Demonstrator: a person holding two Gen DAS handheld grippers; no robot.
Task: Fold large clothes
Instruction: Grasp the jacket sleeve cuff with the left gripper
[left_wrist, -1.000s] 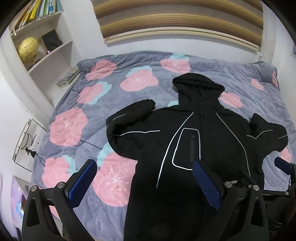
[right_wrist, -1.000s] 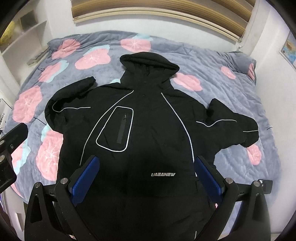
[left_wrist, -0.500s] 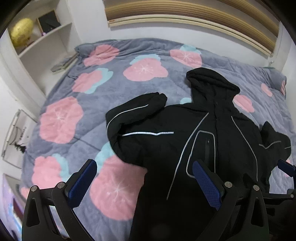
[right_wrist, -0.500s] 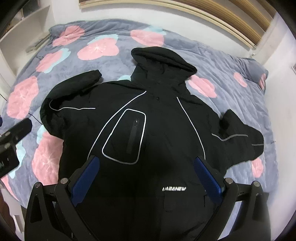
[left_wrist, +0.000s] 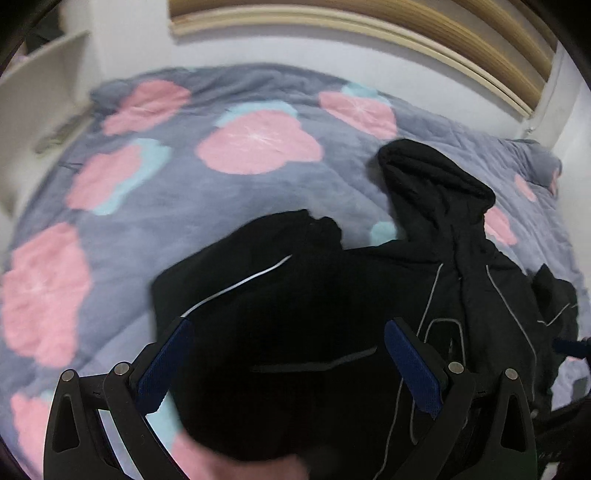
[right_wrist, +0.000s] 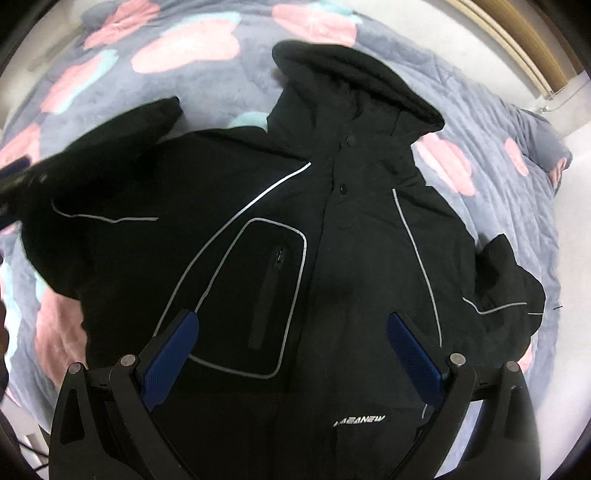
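Lying front-up on a grey bedspread (right_wrist: 517, 192) with pink flowers, a black hooded jacket (right_wrist: 332, 277) is spreading out ahead of both tools, its hood (right_wrist: 354, 77) pointing away from them and its hem reaching back under their fingers. Thin pale piping is running down the chest and around a zipped pocket (right_wrist: 258, 299), which is sitting just ahead of the right gripper (right_wrist: 291, 347) and a little toward its left finger; white lettering (right_wrist: 360, 420) is showing between that tool's fingers, close to the camera. Its blue-padded fingers are standing wide apart above the cloth, holding nothing. One sleeve (right_wrist: 506, 295) is lying bent, beyond its right finger.

The left gripper (left_wrist: 284, 363) is hanging over the other sleeve (left_wrist: 251, 280), which is filling the space between and ahead of its fingers; these too are spread wide with nothing clamped, though blur is hiding whether the pads are touching fabric. Beyond the bedspread, a white wall (left_wrist: 295, 48) and a striped wooden blind (left_wrist: 461, 33) are closing the far side, with white shelves (left_wrist: 40, 74) off to its left.
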